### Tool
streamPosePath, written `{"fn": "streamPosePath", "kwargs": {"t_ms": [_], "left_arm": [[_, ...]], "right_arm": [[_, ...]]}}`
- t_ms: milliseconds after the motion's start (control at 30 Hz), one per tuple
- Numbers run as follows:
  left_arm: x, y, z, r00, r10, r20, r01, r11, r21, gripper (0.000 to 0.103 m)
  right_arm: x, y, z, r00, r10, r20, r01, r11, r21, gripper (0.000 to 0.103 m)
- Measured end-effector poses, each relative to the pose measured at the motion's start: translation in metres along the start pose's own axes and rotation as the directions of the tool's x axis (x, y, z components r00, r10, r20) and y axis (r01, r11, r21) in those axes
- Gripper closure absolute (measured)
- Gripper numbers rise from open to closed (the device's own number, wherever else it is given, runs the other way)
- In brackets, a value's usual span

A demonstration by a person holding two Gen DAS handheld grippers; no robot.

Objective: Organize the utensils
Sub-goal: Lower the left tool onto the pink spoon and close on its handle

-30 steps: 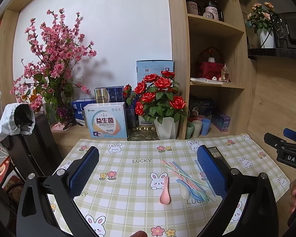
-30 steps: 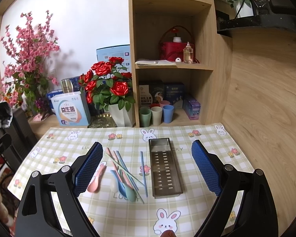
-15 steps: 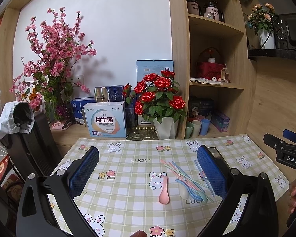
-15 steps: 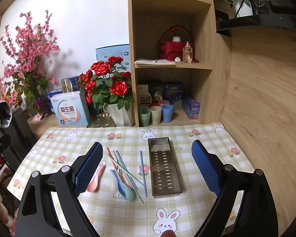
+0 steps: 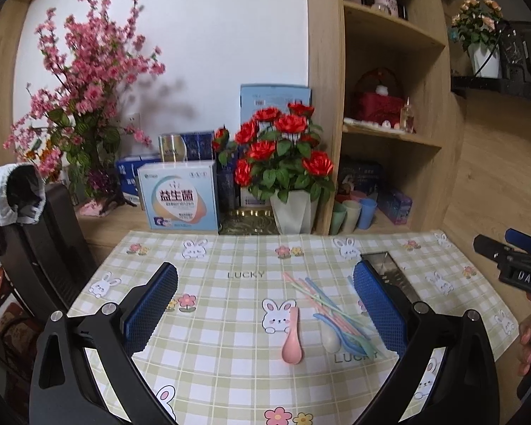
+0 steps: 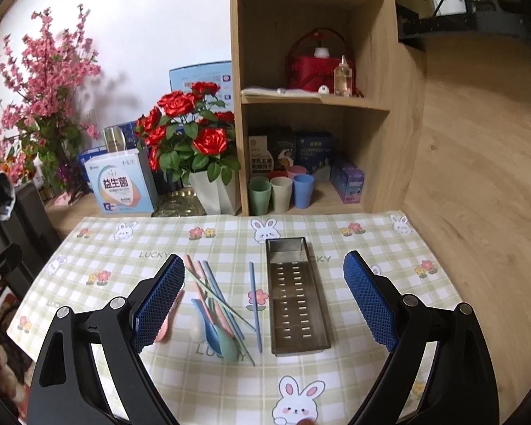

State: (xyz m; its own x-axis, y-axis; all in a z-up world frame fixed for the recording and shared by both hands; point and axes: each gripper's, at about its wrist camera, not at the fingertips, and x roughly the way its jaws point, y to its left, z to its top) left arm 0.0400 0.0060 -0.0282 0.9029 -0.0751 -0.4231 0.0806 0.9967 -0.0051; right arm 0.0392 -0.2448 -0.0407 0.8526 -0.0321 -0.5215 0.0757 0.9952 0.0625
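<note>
On the checked bunny tablecloth (image 6: 216, 382) lie several pastel spoons and chopsticks. A pink spoon (image 5: 292, 340) lies apart at the left; white, blue and green spoons (image 6: 226, 343) overlap beside it among crossed chopsticks (image 6: 212, 287). One blue chopstick (image 6: 255, 310) lies alone next to a slotted steel tray (image 6: 295, 301). My left gripper (image 5: 265, 310) hovers open over the spoons, holding nothing. My right gripper (image 6: 263, 304) hovers open above the tray and blue chopstick, holding nothing.
A pot of red roses (image 6: 209, 163), boxes (image 6: 122, 184) and pink blossom branches (image 6: 42, 106) line the back. Pastel cups (image 6: 281, 194) stand in the wooden shelf unit (image 6: 315, 99). A black chair (image 5: 35, 248) stands left of the table.
The right wrist view has tilted down and moved slightly closer to the table; the tray and utensils look larger. The left gripper has barely moved. Both stay open.
</note>
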Motion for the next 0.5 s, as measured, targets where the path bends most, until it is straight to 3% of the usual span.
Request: {"fn": "streamPosePath", "kwargs": {"t_ms": [100, 233, 367, 500], "left_arm": [[0.022, 0.009, -0.009, 0.999, -0.004, -0.040, 0.005, 1.000, 0.002, 0.008], [0.060, 0.023, -0.027, 0.990, -0.038, -0.138, 0.037, 0.999, -0.006, 0.027], [0.101, 0.027, -0.051, 0.965, -0.086, -0.247, 0.083, 0.996, -0.024, 0.040], [0.141, 0.015, -0.076, 0.932, -0.157, -0.327, 0.162, 0.987, -0.012, 0.045]], "right_arm": [[0.024, -0.003, -0.006, 0.999, 0.017, -0.032, -0.017, 1.000, 0.001, 0.015], [0.064, -0.010, -0.022, 0.993, 0.051, -0.102, -0.049, 0.999, 0.020, 0.015], [0.096, -0.014, -0.041, 0.985, 0.071, -0.160, -0.064, 0.997, 0.045, 0.015], [0.124, -0.019, -0.055, 0.974, 0.080, -0.214, -0.068, 0.996, 0.064, 0.015]]}}
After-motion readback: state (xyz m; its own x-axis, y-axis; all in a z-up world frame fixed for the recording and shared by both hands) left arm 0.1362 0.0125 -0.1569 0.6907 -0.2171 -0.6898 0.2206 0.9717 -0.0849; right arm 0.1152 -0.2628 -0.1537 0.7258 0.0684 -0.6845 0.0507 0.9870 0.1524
